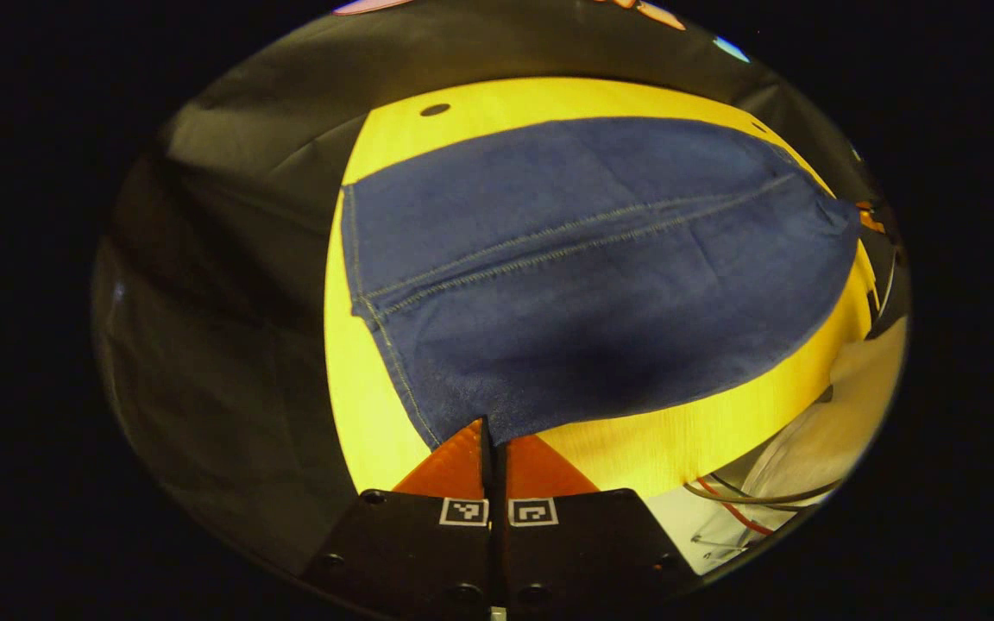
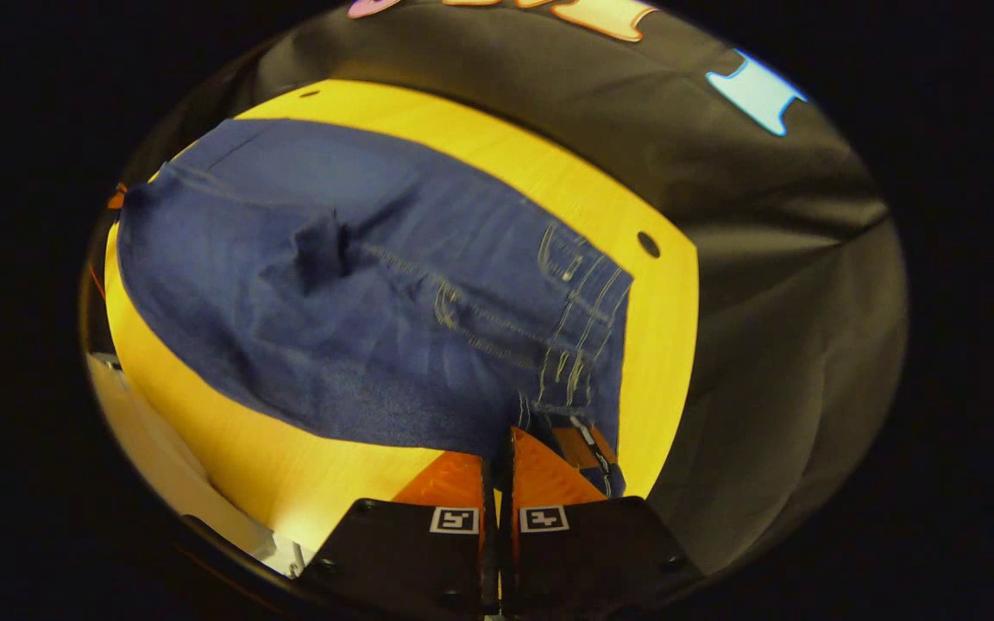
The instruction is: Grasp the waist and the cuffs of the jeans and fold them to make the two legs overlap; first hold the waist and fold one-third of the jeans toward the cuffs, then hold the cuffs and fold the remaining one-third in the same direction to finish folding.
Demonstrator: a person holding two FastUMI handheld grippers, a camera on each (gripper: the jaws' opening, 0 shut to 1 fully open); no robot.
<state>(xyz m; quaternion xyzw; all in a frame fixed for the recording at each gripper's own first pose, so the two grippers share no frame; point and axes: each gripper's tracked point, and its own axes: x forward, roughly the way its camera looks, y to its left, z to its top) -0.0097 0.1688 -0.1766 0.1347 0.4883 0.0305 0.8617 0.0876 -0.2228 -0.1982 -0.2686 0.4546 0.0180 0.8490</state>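
Jeans (image 1: 583, 276) lengthwise across table (image 1: 359, 405) (ends pinched).

Each camera rides low behind its own fingers, close over the near edge of the yellow table (image 1: 428, 129), facing the far wall. The left gripper view sits at the cuff end of the jeans (image 1: 583, 267), the right gripper view at the waist end; both share the jeans' middle stretch and the tabletop.

Warm dim light, strong fisheye edge warp, soft blur, shadowed booth wall (image 2: 773, 285).
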